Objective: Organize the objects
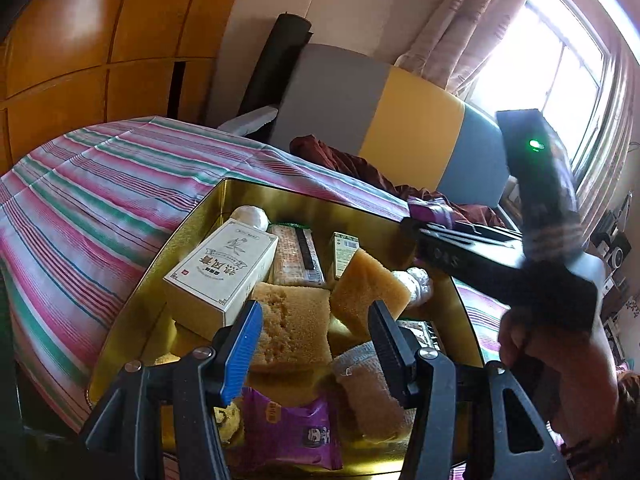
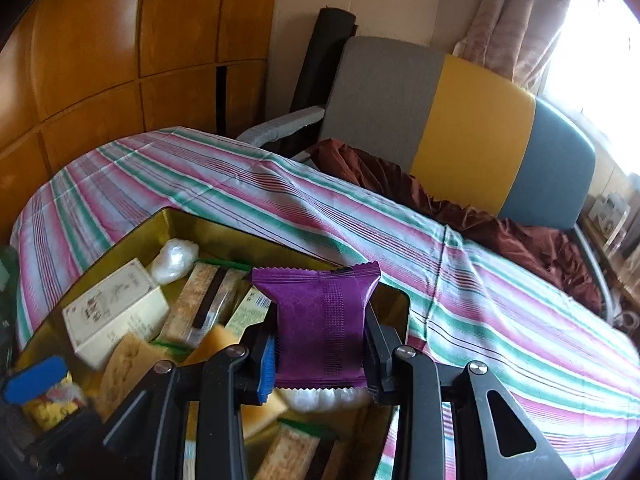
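Observation:
A gold tin [image 1: 280, 191] stands on the striped cloth and holds a white carton [image 1: 222, 276], two sponges [image 1: 292, 320], cracker packs [image 1: 296, 256], a grey rolled cloth [image 1: 368, 392] and a purple packet [image 1: 288, 432]. My left gripper [image 1: 314, 348] hovers open over the tin's near side, touching nothing. My right gripper [image 2: 320, 360] is shut on another purple packet [image 2: 320, 316], held upright above the tin's [image 2: 224, 232] far right corner. In the left wrist view the right gripper [image 1: 416, 232] comes in from the right, held by a hand [image 1: 560, 380].
The striped cloth [image 2: 500, 300] spreads wide to the right of the tin. Behind it stands a grey, yellow and blue chair back [image 2: 460, 128] with a dark red cloth [image 2: 500, 224] bunched on the seat. Wooden cupboard doors [image 2: 100, 60] fill the left; a bright window [image 1: 560, 60] is at right.

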